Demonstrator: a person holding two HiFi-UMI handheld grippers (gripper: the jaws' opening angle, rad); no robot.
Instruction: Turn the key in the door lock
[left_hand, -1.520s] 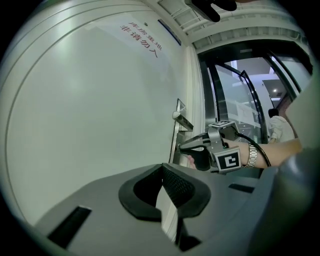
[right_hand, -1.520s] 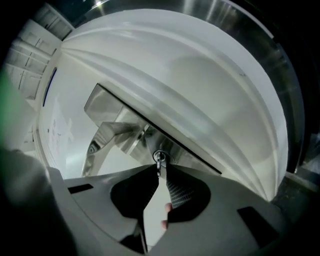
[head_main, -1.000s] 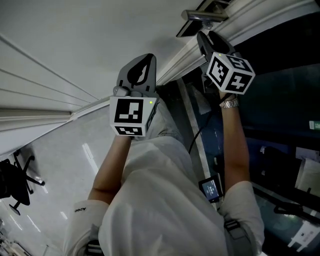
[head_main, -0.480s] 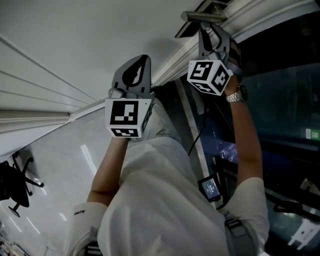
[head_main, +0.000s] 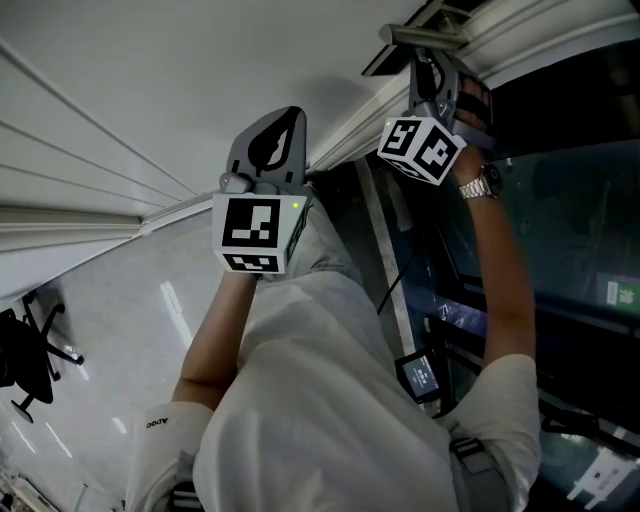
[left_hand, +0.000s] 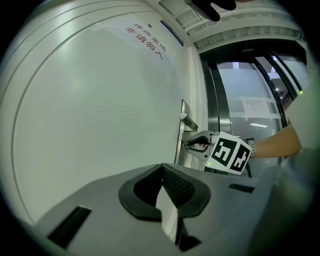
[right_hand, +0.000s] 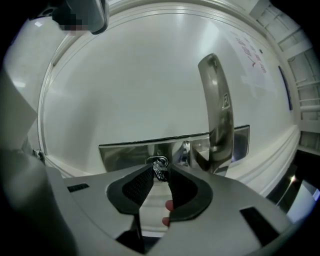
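A small key on a ring (right_hand: 160, 169) sticks out of the steel lock plate (right_hand: 125, 152) of a white door (left_hand: 100, 100), below the lever handle (right_hand: 217, 110). My right gripper (right_hand: 160, 173) points level at the plate. Its jaws have just been closing, and both pads now sit against the key. From the side it shows beside the plate (left_hand: 181, 131), under the handle (left_hand: 189, 121). In the head view the right gripper (head_main: 432, 72) reaches up to the plate. My left gripper (head_main: 283, 122) hangs back from the door with its pads (left_hand: 172, 182) meeting at the tips and nothing between them.
Red lettering (left_hand: 145, 37) is printed high on the door. A glass panel in a metal frame (left_hand: 240, 100) stands right of it. A person's wristwatch (head_main: 482, 183) shows on the right arm. An office chair (head_main: 30, 360) stands on the pale floor far left.
The right gripper has rolled about its own line, so its marker cube shows another face, and it sits closer to the lock plate. The left gripper has stayed put.
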